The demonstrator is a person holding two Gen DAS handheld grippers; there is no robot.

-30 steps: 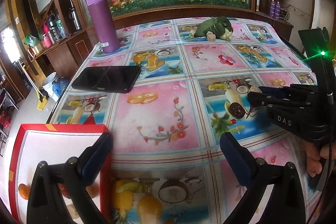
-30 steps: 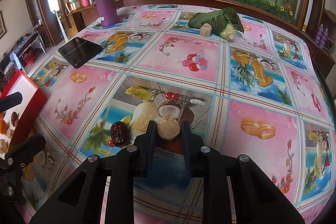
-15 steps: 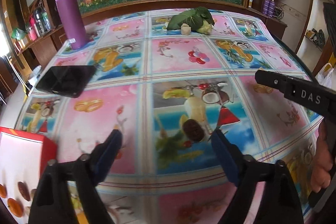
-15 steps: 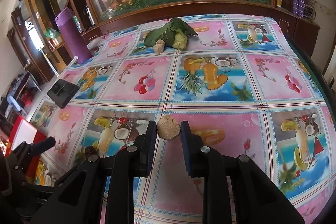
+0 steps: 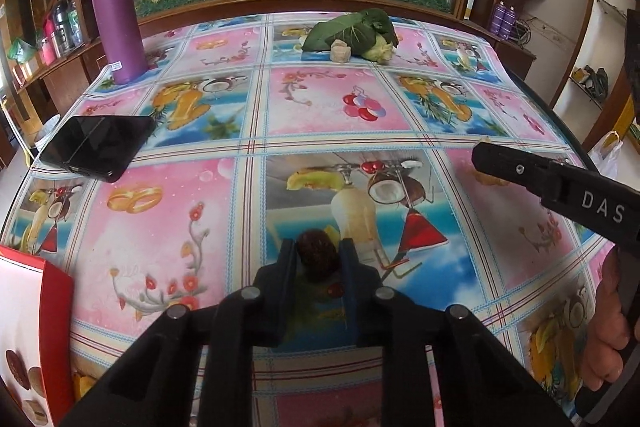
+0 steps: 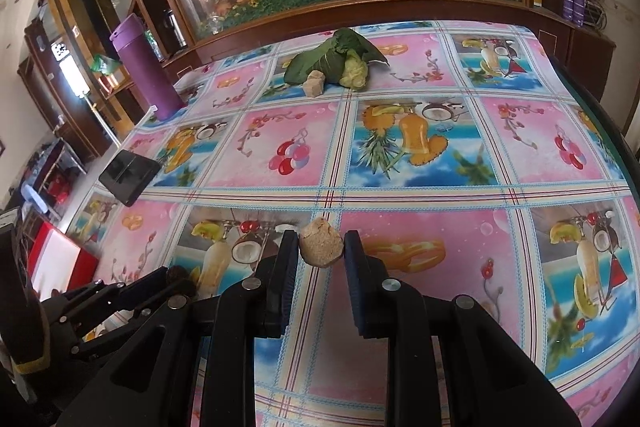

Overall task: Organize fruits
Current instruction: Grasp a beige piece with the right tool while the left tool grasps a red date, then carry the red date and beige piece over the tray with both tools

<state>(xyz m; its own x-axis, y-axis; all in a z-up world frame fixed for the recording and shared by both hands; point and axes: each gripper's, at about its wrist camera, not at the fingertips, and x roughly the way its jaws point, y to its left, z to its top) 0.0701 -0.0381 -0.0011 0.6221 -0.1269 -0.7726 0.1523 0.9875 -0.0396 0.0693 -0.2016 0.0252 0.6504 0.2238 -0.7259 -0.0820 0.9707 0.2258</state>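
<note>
Fingers of both grippers are clamped, each on one small piece. The left gripper [image 5: 318, 259] pinches a dark wrinkled fruit [image 5: 318, 255], its long axis running forward along the fingers, low over the tablecloth [image 5: 160, 219]; whether it rests on the cloth is unclear. The right gripper [image 6: 321, 251] holds a pale tan lump [image 6: 321, 247] at its fingertips, clear of the cloth.

The red box [image 5: 28, 327] lies down-left of the left fingers, cut off by the frame; the left hand is the nearer. I judge that the next carry goes there.

Beyond the fingers, well apart: a purple flask [image 5: 116, 15], a black phone [image 5: 98, 147], a leafy bundle [image 5: 348, 31] with another tan lump [image 5: 340, 51] against it.

The box's contents are hard to make out.
</note>
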